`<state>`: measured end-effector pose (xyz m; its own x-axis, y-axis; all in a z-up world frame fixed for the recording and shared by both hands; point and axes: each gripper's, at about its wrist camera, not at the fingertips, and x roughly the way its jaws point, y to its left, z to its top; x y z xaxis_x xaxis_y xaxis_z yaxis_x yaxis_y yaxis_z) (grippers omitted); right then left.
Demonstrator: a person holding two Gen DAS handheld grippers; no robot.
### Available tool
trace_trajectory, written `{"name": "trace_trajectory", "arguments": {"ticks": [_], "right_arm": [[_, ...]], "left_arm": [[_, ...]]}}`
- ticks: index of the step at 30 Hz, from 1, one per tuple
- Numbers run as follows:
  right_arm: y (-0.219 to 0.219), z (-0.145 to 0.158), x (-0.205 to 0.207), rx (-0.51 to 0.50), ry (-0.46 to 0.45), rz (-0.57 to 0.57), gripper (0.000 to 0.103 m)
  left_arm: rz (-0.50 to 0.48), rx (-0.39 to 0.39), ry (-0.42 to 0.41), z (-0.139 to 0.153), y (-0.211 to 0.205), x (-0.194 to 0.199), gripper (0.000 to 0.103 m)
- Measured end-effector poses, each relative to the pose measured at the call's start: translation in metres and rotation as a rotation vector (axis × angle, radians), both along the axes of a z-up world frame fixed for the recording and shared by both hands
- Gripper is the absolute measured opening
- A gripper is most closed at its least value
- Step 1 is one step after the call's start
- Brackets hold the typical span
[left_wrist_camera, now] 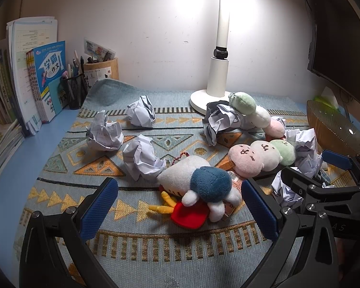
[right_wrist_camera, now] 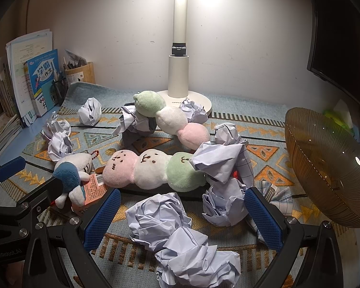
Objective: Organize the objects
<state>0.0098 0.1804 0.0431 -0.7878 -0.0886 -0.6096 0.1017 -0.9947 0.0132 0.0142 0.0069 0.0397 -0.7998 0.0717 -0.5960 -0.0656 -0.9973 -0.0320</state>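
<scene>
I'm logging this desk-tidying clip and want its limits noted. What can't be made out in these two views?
- Inside of the brown basket: right wrist view shows only its tilted outer wall; left wrist view cuts it at the edge.
- Print on the orange tag: too small, partly under the blue-and-white plush.
- Red item under the crumpled paper: mostly covered.
- Monitor: cut off by the frame.

Ahead of the claw, a lit white lamp (right_wrist_camera: 178, 72) stood against a scuffed pale wall (right_wrist_camera: 240, 36), books (left_wrist_camera: 43, 84) shelved far left, a dark monitor (left_wrist_camera: 340, 36) far right.
</scene>
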Motion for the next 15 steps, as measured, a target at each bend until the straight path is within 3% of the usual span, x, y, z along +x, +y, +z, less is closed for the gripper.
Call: {"name": "trace_trajectory", "arguments": {"ticks": [15], "right_arm": [[0.0009, -0.0023, -0.0005, 0.010, -0.031, -0.008, 0.103]], "left_arm": [[0.007, -0.004, -0.005, -0.0014, -0.0008, 0.0001, 0.102]]}}
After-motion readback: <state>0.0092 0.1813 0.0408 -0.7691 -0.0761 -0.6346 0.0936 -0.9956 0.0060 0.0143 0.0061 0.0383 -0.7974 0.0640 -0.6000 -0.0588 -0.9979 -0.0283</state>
